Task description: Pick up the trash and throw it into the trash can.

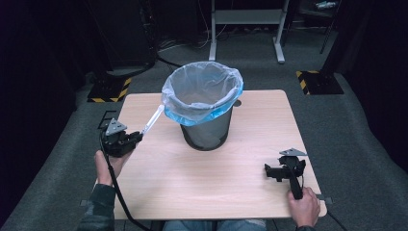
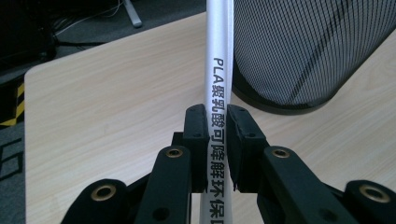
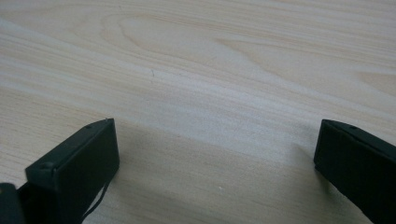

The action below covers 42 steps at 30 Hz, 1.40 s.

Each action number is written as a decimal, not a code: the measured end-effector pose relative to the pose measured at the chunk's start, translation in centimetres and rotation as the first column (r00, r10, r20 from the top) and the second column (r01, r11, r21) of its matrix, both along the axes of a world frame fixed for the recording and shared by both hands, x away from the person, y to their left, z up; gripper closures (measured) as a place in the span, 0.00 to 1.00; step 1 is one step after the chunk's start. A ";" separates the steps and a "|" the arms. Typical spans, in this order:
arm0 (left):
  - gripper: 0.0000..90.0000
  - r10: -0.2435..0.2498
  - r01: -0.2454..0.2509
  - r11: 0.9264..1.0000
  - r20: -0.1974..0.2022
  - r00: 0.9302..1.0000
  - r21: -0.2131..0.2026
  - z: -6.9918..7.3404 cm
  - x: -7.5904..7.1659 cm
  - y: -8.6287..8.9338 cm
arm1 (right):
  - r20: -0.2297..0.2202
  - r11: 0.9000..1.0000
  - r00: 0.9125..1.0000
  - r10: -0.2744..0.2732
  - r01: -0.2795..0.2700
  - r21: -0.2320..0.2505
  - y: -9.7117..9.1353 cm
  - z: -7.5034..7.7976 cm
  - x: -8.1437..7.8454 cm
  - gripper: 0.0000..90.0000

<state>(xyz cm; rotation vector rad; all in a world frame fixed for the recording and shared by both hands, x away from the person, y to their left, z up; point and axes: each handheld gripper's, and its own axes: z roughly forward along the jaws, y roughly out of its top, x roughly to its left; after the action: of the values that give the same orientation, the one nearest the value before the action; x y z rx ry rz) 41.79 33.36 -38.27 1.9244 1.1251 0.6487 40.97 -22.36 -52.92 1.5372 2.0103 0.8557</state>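
Bin liner (image 1: 202, 91), translucent white with a blue edge, sits inside the black mesh wastebasket (image 1: 206, 134) and is folded out over its rim. Wastebasket stands upright on the wooden tabletop (image 1: 192, 183), toward the far middle. A twisted strip of the liner (image 1: 151, 121) runs from the left side of the rim down and out to the left hand-held gripper (image 1: 137, 136). Strip looks stretched straight, clear of the tabletop.

Left hand-held gripper: jaws clamped tight on the strip, held in the person's left hand (image 1: 108, 161) at the left edge of the tabletop. In the left gripper view the strip (image 2: 218, 70) passes between the two black pads (image 2: 195, 140), pinched on both sides, with black printed lettering starting "PLA" along it. Mesh wall of the wastebasket (image 2: 308, 46) shows just right of the strip, its base resting on the wood.

Right hand-held gripper (image 1: 273, 172): low at the near right of the tabletop, well apart from the wastebasket, held in the right hand (image 1: 304, 207). Jaws spread wide, nothing between them. In the right gripper view the two pads (image 3: 77, 163) stand far apart over bare wood grain (image 3: 210, 93); touching the surface or just above it, can't tell.

Grey carpet floor (image 1: 356, 125) around the table; a metal stand's legs (image 1: 245, 29) behind it.
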 end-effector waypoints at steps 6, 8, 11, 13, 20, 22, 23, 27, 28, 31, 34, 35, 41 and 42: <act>0.87 0.012 -0.012 1.000 0.017 1.000 -0.002 1.2 0.4 0.3 | 0.000 1.000 1.000 0.000 0.000 0.000 0.0 0.0 0.0 0.00; 0.87 0.011 -0.012 1.000 0.028 1.000 0.007 1.7 0.6 0.3 | 0.000 1.000 1.000 0.000 0.000 0.000 0.0 0.0 0.0 0.00; 0.87 0.011 -0.011 1.000 0.034 0.999 0.009 2.1 0.7 0.3 | 0.000 1.000 1.000 0.000 0.000 0.000 0.0 0.0 0.0 0.00; 0.87 0.012 -0.013 1.000 0.040 0.999 0.010 2.5 0.8 0.4 | 0.000 1.000 1.000 0.000 0.000 0.000 0.0 0.0 0.0 0.00; 0.87 0.012 -0.013 1.000 0.072 0.997 0.013 4.8 1.4 0.3 | 0.000 1.000 1.000 0.000 0.000 0.000 0.0 0.0 0.0 0.00; 0.87 0.011 -0.013 1.000 0.082 0.997 0.013 5.5 1.5 0.4 | 0.000 1.000 1.000 0.000 0.000 0.000 0.0 0.0 0.0 0.00; 0.87 0.011 -0.013 1.000 0.082 0.997 0.013 5.5 1.5 0.4 | 0.000 1.000 1.000 0.000 0.000 0.000 0.0 0.0 0.0 0.00; 0.87 0.008 -0.009 1.000 0.099 0.995 0.011 6.8 1.8 0.3 | 0.000 1.000 1.000 0.000 0.000 0.000 0.0 0.0 0.0 0.00; 0.87 0.006 -0.007 1.000 0.107 0.994 0.016 7.6 2.0 0.1 | 0.000 1.000 1.000 0.000 0.000 -0.001 0.0 0.0 0.0 0.00; 0.87 0.000 -0.002 1.000 0.116 0.993 0.019 8.3 2.2 0.0 | 0.000 1.000 1.000 0.000 0.000 -0.001 0.0 0.0 0.0 0.00; 0.87 -0.014 0.013 1.000 0.130 0.991 0.013 9.5 2.7 -0.6 | 0.000 1.000 1.000 -0.001 0.001 -0.001 0.0 0.0 0.0 0.00; 0.87 -0.014 0.013 1.000 0.130 0.991 0.013 9.5 2.7 -0.6 | 0.000 1.000 1.000 -0.001 0.001 -0.001 0.0 0.0 0.0 0.00; 0.87 -0.050 0.046 0.998 0.151 0.987 0.029 11.5 3.9 -2.4 | 0.000 1.000 1.000 -0.001 0.001 -0.001 0.0 0.0 0.0 0.00; 0.87 -0.050 0.046 0.998 0.151 0.987 0.029 11.5 3.9 -2.4 | 0.000 1.000 1.000 -0.001 0.001 -0.001 0.0 0.0 0.0 0.00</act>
<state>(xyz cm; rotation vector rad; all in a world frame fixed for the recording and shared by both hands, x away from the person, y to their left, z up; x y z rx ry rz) 45.73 30.98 -26.80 1.8837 0.9764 0.7728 40.96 -22.37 -52.92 1.5376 2.0091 0.8548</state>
